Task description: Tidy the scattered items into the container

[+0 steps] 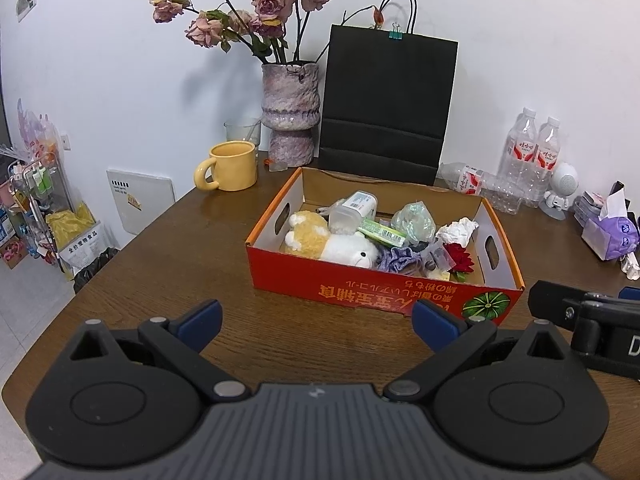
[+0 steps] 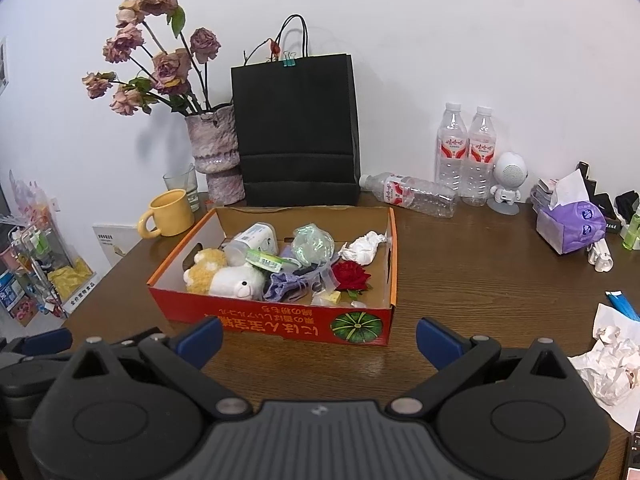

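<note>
The red cardboard box (image 2: 280, 328) bears upside-down orange Japanese lettering, not clearly legible; a white floor sign (image 1: 80, 249) reads "全价宠物食品".

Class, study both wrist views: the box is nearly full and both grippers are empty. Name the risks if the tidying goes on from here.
1. The red box is already heaped; the plush toy sits near its front wall and could spill if more is pushed in.
2. Crumpled paper lies at the table's right edge; the open right hand-held gripper might nudge it off.
3. A lying water bottle could roll if bumped.
</note>
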A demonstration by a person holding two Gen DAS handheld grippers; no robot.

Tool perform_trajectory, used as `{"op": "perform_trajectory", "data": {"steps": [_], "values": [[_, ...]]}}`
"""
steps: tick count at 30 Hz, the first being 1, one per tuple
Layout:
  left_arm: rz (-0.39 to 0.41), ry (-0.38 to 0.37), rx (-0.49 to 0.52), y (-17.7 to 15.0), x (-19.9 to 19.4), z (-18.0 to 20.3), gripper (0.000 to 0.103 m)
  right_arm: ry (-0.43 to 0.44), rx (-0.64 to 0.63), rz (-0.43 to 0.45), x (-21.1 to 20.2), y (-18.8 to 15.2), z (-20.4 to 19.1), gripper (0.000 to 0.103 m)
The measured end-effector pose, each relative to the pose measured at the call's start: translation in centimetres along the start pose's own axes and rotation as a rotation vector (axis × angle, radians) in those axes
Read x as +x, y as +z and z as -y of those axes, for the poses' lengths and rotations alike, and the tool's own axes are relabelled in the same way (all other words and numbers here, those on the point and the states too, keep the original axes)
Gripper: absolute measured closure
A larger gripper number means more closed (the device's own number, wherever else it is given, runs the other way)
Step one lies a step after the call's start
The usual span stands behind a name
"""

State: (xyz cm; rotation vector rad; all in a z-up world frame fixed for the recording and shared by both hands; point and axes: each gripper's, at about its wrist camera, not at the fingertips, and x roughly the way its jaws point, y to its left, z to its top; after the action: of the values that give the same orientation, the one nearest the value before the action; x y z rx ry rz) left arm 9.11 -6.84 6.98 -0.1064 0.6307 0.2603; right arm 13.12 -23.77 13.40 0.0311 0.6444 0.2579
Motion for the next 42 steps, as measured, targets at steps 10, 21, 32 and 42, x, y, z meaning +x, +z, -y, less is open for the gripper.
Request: {"op": "perform_trajectory", "data": {"steps": [10, 21, 32, 42], "values": [[0.001, -0.002, 0.0, -0.08, -0.1, -0.1, 0.0, 0.001, -0.002, 0.007, -0.19, -0.01, 0.05, 0.0], [-0.003, -0.002, -0.003, -0.01, 0.0, -0.15, 0.0, 0.005, 0.0, 0.003, -0.09, 0.03, 0.11, 0.0], [-0.003, -0.004, -0.004, -0.02, 0.02, -0.17, 0.0, 0.006, -0.001, 0.002, -0.08, 0.06, 0.13, 0.0], [-0.003, -0.003, 0.0, -0.19, 0.13, -0.1, 0.0, 0.007, 0.002, 0.004, -0.16, -0.07, 0.12, 0.0]]}}
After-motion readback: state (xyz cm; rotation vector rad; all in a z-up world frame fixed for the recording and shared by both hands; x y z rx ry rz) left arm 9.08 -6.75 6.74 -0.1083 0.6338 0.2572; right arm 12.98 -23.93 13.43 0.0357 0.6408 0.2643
